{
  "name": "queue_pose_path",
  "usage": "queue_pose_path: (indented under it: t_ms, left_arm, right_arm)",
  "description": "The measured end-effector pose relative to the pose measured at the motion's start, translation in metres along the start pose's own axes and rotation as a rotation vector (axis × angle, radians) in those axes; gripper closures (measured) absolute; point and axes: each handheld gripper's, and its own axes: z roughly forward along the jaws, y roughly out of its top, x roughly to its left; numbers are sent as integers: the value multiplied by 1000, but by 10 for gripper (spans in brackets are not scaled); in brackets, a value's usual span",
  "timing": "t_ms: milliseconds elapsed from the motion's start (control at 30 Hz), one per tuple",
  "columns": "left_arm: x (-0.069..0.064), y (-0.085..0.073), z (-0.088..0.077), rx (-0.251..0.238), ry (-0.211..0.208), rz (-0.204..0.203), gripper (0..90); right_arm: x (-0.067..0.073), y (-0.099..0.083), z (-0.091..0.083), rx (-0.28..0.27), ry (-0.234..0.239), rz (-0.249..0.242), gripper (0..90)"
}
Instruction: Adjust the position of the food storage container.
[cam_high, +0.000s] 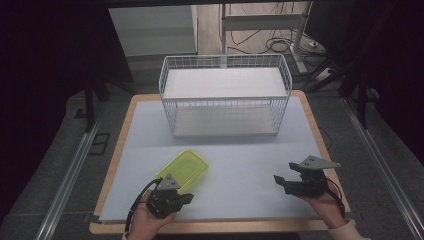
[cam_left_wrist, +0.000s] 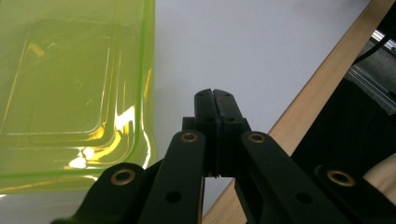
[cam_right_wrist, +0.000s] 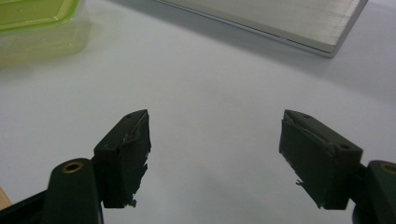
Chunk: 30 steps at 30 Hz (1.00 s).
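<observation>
Both hands enter at the near edge of the table (cam_high: 150, 125), each holding a gripper. After them, by size: the table has a pale grey top with a light wooden border. At its far side stands a white wire basket (cam_high: 225, 95), upright, with a flat shelf across the upper level and a flat floor below; both levels bare.

Next in size, a yellow-green see-through plastic tub (cam_high: 184, 169) lies on the near-left part of the table, set at an angle to the table edge, well apart from the basket. In the left gripper view the tub (cam_left_wrist: 70, 93) takes up the left half, its moulded rim and flat panel catching glare.

Left gripper (cam_high: 186, 198): sits just beside the near corner of the tub, low over the table by the front edge. In the left gripper view the left gripper (cam_left_wrist: 214, 100) has its jaws pressed together, nothing between them, tips over bare table just right of the tub's wall; whether they touch it cannot be told.

Right gripper (cam_high: 284, 173): near-right part of the table, well apart from the tub. In the right gripper view the right gripper (cam_right_wrist: 215, 140) has its jaws wide apart over bare table, pads worn and ragged.
</observation>
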Motion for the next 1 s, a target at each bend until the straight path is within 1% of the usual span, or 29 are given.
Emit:
queue_pose_path:
  t_ms: [100,133,267,300,367,467,633,667,767,900,933,967,1000]
  left_arm:
    - [2,-1,0,6,5,-8,900]
    - [3,-1,1,17,9,-9,900]
    - [5,-4,3,36,23,-15,900]
    - [5,-4,3,36,23,-15,900]
    - [6,-5,3,37,38,-17,900]
    - [8,-6,2,41,34,-23,900]
    - [9,-6,2,57,42,-19,900]
    - [8,-6,2,61,61,-7,900]
    - [8,-8,2,67,70,-5,900]
    - [14,-11,0,72,74,-23,900]
    - [18,-12,-2,73,77,-33,900]
    - [18,-12,-2,73,77,-33,900]
    - [21,-14,-4,76,76,-38,900]
  right_arm:
    - [0,0,0,2,0,-2,250]
    - [1,0,1,6,1,-3,250]
    - [1,-1,2,12,1,-8,251]
    - [1,-1,2,12,1,-8,251]
    - [1,-1,2,14,2,-8,251]
    - [1,-1,3,16,2,-8,252]
    - [1,-1,2,16,2,-8,252]
    - [1,-1,2,14,1,-9,252]
    - [1,-1,2,14,0,-8,252]
    - [1,-1,2,15,-1,-8,252]
    - [1,-1,2,15,-1,-10,252]
    - [1,-1,2,15,-1,-10,252]
    - [1,-1,2,14,-2,-9,252]
